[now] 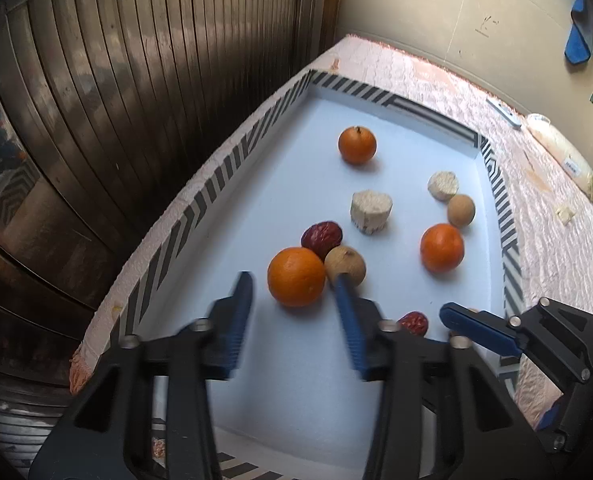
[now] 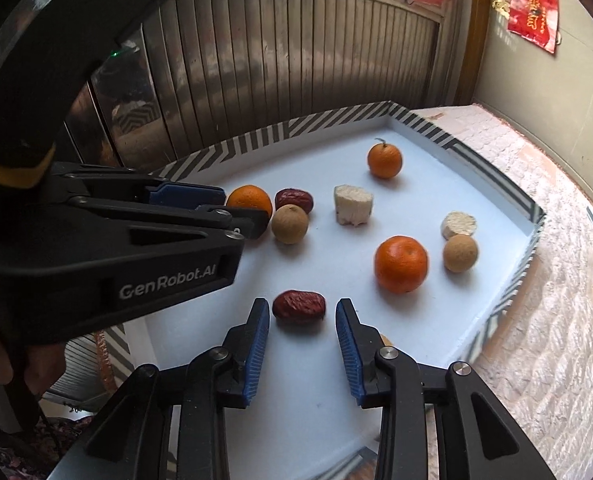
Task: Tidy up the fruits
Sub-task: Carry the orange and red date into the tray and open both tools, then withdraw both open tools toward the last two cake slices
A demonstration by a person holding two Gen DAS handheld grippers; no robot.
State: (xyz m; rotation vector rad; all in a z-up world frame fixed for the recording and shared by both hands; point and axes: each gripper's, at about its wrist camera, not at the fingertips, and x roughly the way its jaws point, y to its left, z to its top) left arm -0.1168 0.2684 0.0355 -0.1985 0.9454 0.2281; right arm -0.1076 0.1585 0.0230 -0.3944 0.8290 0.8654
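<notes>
A white tray [image 1: 416, 128] with a striped rim holds loose fruits. My left gripper [image 1: 294, 288] is open, its fingers on either side of a near orange [image 1: 296, 276], not touching it. A brown longan [image 1: 346, 264] and a red date [image 1: 322, 236] lie just behind it. My right gripper [image 2: 302, 312] is open around a second red date [image 2: 298, 307], which lies between its fingertips. Two more oranges [image 2: 401, 264] [image 2: 384, 160], another longan [image 2: 460, 253] and two pale cut chunks [image 2: 353, 205] [image 2: 458, 224] lie farther out.
The tray [image 2: 492, 168] sits on a pink textured cloth [image 2: 556, 280]. A dark slatted metal shutter [image 1: 136, 80] stands along the tray's left side. A beige wall is at the back. Small items [image 1: 556, 140] lie on the cloth at far right.
</notes>
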